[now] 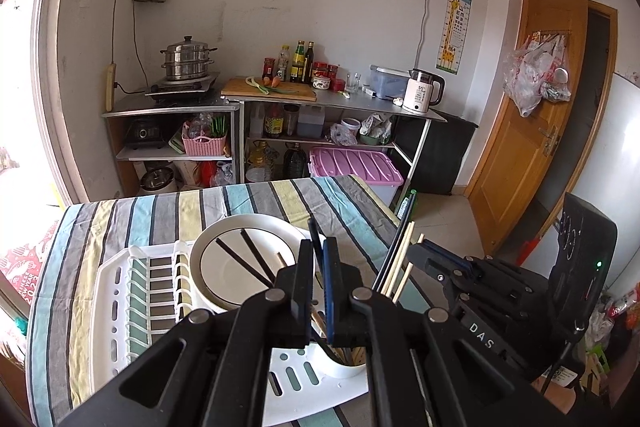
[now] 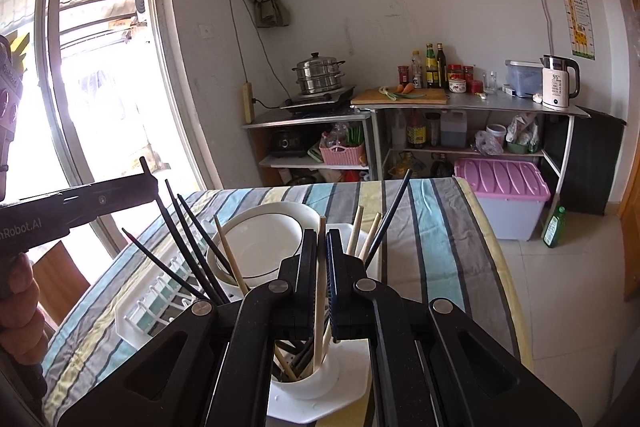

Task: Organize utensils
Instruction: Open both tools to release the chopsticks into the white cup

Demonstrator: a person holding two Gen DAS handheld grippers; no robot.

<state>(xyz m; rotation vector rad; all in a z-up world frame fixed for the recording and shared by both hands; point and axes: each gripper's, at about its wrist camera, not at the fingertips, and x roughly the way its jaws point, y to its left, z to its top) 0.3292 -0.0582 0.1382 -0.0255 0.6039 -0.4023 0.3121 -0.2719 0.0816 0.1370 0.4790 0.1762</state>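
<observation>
A white dish rack [image 1: 120, 291] sits on the striped table with a white plate [image 1: 240, 259] in it and a white utensil cup [image 2: 304, 379] at its near corner. The cup holds several black and wooden chopsticks [image 2: 192, 247]. My left gripper [image 1: 319, 247] is shut on a black chopstick [image 1: 315, 235] above the cup. My right gripper [image 2: 321, 239] is shut on a wooden chopstick [image 2: 320, 291] that stands in the cup. The right gripper also shows in the left wrist view [image 1: 424, 255], beside more chopsticks [image 1: 396, 259].
The striped tablecloth [image 2: 436, 235] covers the table, whose right edge drops to a tiled floor. A green bottle [image 2: 555, 227] and a pink-lidded bin [image 2: 504, 183] stand on the floor. Kitchen shelves line the far wall. A window is at the left.
</observation>
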